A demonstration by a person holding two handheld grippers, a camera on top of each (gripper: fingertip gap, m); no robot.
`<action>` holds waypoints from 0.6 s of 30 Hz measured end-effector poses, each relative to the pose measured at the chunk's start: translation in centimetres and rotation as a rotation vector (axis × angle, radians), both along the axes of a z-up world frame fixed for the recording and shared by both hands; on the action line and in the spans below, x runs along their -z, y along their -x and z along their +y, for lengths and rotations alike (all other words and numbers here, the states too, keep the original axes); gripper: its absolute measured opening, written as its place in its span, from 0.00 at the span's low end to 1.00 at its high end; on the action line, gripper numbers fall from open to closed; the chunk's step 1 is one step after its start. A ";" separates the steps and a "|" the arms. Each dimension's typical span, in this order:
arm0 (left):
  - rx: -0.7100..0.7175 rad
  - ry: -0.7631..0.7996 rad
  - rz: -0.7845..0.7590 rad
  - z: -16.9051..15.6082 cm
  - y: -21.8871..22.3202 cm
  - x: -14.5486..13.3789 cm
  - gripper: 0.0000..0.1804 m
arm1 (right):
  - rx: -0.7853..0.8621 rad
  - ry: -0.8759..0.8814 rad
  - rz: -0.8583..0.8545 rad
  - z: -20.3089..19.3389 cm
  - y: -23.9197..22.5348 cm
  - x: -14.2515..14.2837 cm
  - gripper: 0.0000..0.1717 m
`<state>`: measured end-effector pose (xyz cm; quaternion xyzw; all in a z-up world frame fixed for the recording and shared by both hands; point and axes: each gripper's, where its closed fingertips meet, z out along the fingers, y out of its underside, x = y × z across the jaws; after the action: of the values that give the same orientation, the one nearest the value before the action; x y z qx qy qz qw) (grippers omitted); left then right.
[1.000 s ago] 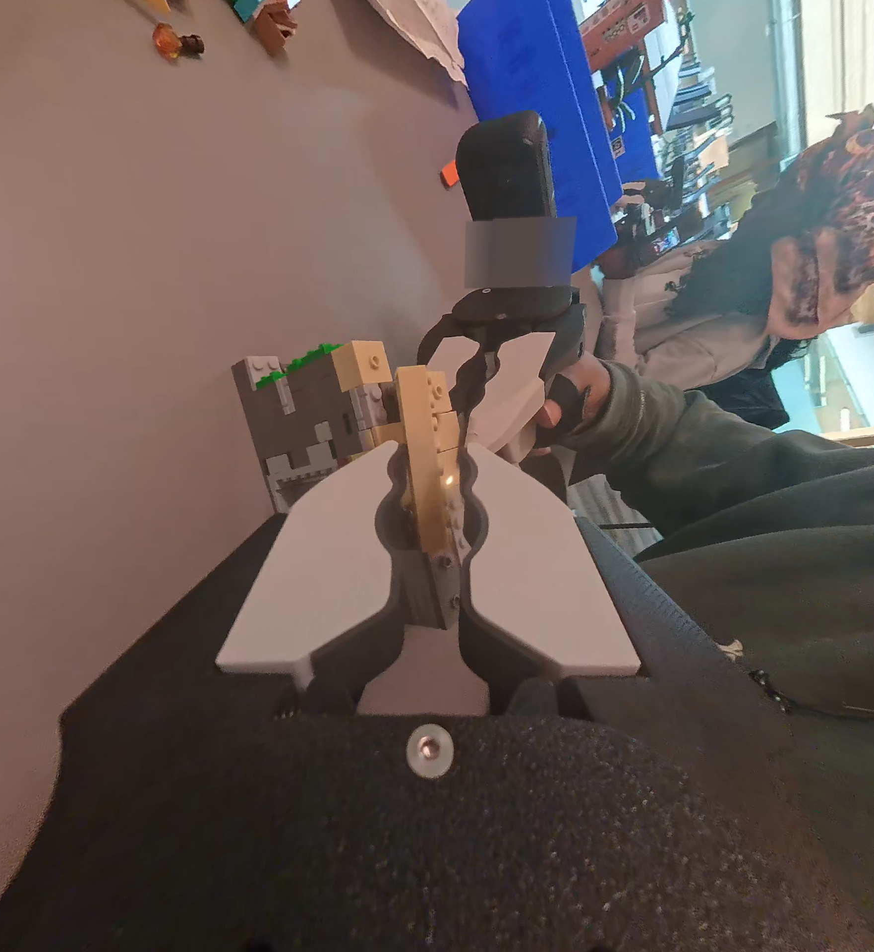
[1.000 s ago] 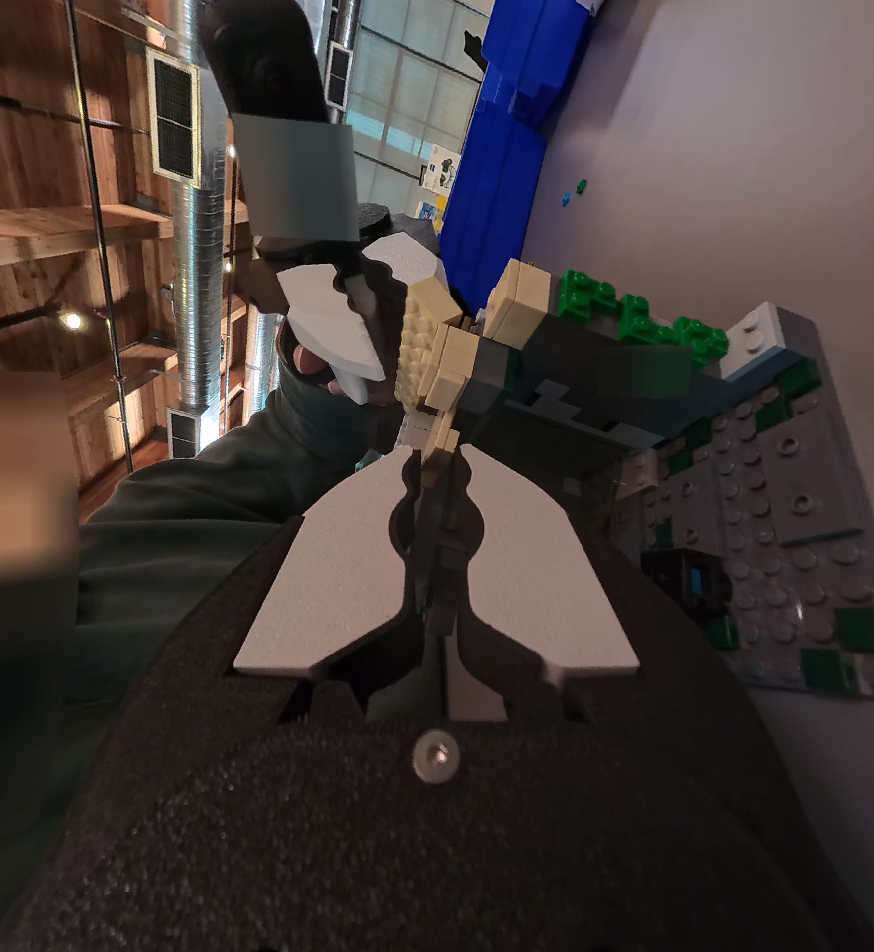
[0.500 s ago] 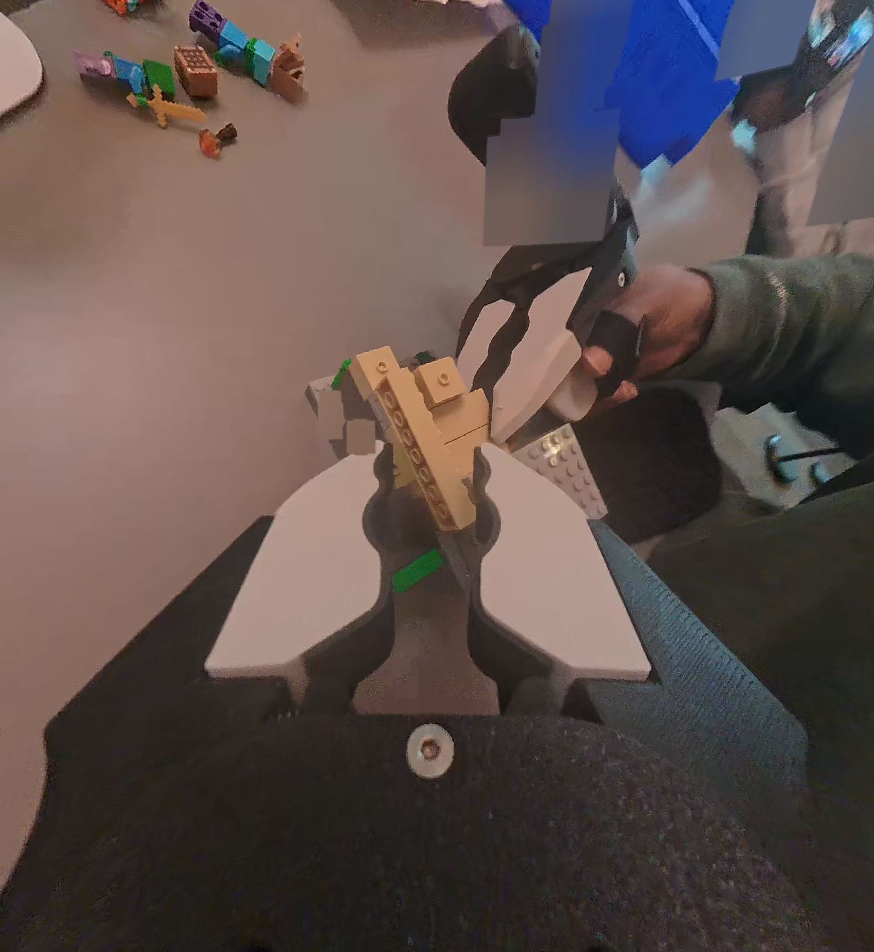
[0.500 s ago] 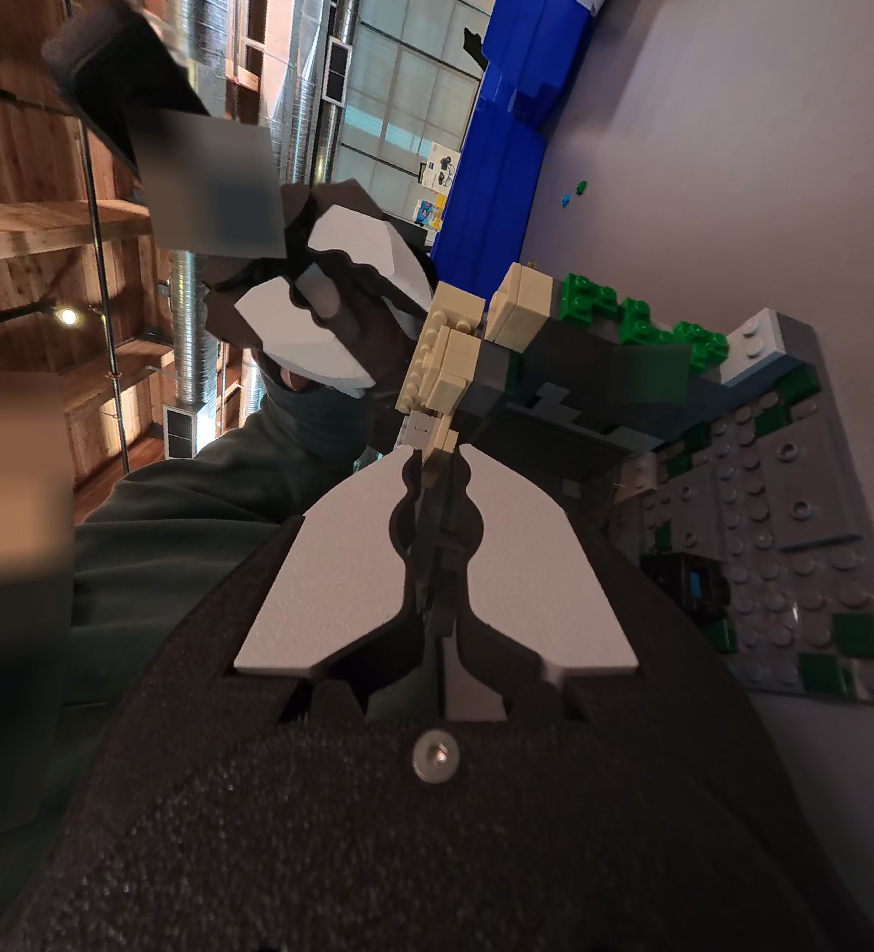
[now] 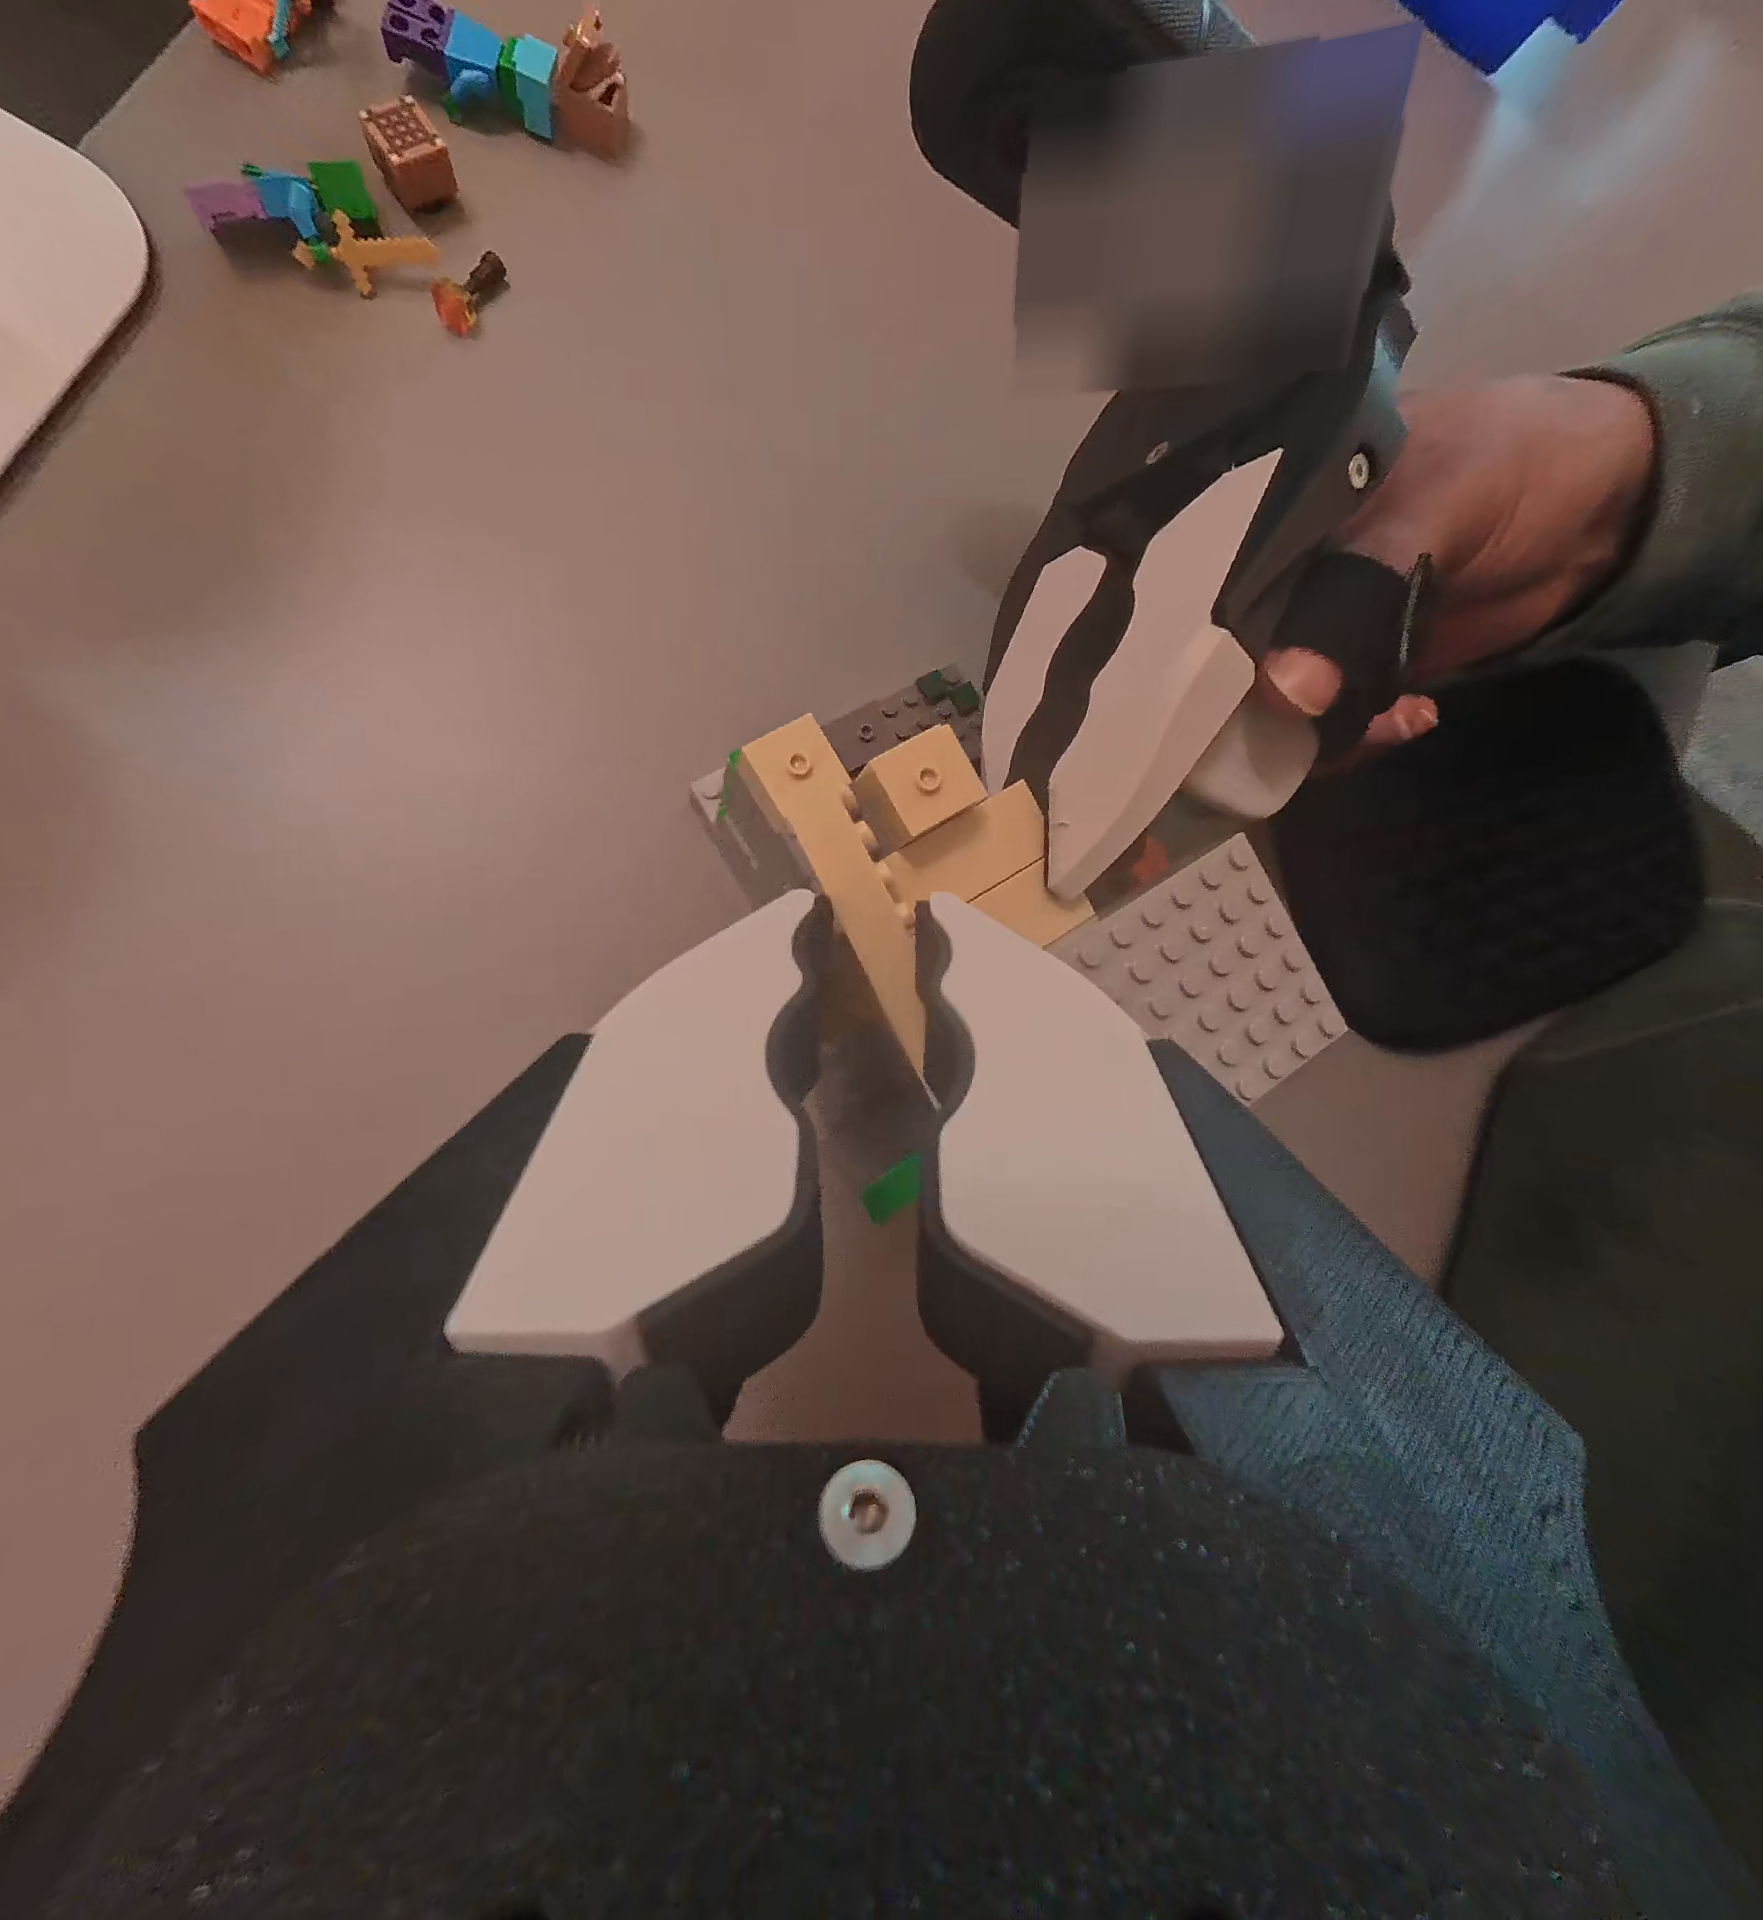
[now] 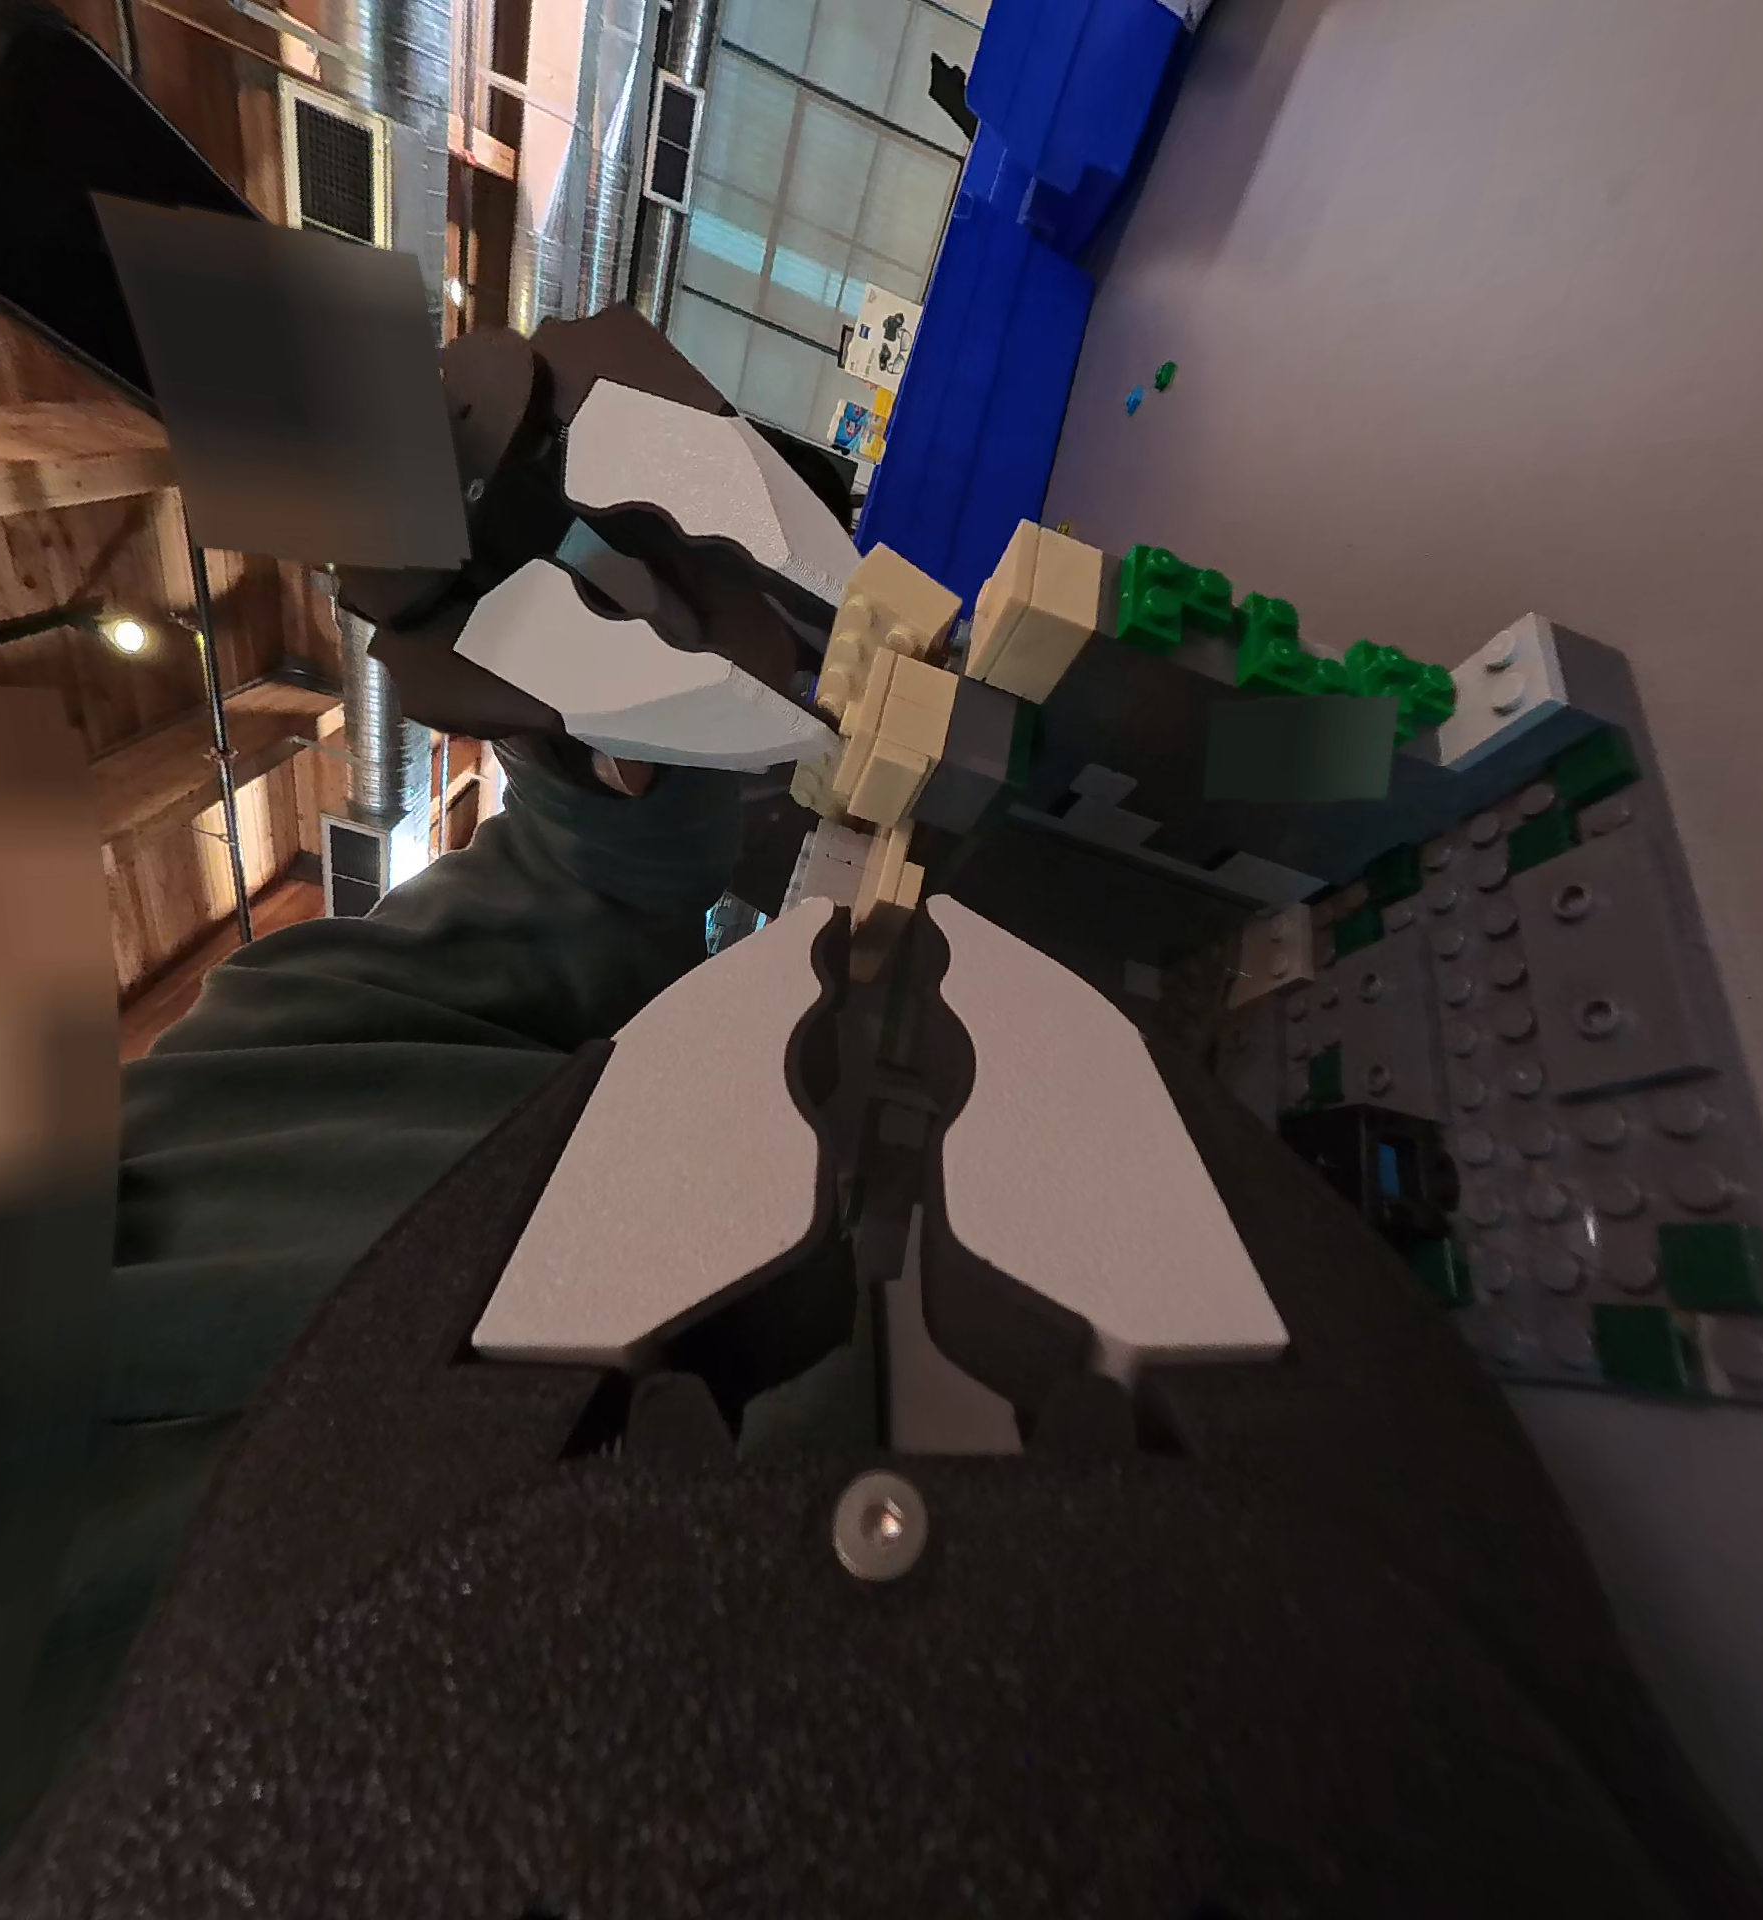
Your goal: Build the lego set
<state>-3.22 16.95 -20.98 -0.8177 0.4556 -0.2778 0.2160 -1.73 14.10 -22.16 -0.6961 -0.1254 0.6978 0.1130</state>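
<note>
Above grey table (image 5: 441, 623), left claw (image 5: 872, 914) grips tan plate (image 5: 856, 883) pointing away.

A brick model (image 6: 1303, 790) of dark grey walls topped with green bricks (image 6: 1272, 644) and tan blocks (image 6: 898, 727) is tilting on its grey studded baseplate (image 6: 1583, 1091) against the table (image 5: 441, 675). A long tan plate (image 5: 856, 883) is standing on edge, angled, its lower end lying between the left gripper (image 5: 872, 914) fingers. A narrow tan-and-dark strip (image 6: 882, 935) of the model is sitting between the right gripper (image 6: 882, 914) fingers.
</note>
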 end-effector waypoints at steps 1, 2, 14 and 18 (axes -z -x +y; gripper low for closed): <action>-0.004 0.020 -0.016 -0.1 0.0 0.0 0.08 | 0.000 0.003 0.000 0.0 0.0 0.0 0.06; -0.012 0.040 -0.036 -0.1 0.0 0.0 0.08 | 0.000 0.004 -0.003 0.0 0.0 0.1 0.06; -0.066 0.125 -0.181 0.6 0.8 0.1 0.09 | 0.002 0.016 -0.027 -0.1 -0.1 0.3 0.07; -0.064 0.134 -0.206 0.6 0.9 0.1 0.07 | 0.006 0.010 -0.031 0.0 -0.1 0.2 0.07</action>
<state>-4.12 17.52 -21.10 -0.8114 0.3852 -0.3833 0.2154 -1.62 14.06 -22.39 -0.7077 -0.1218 0.6872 0.1096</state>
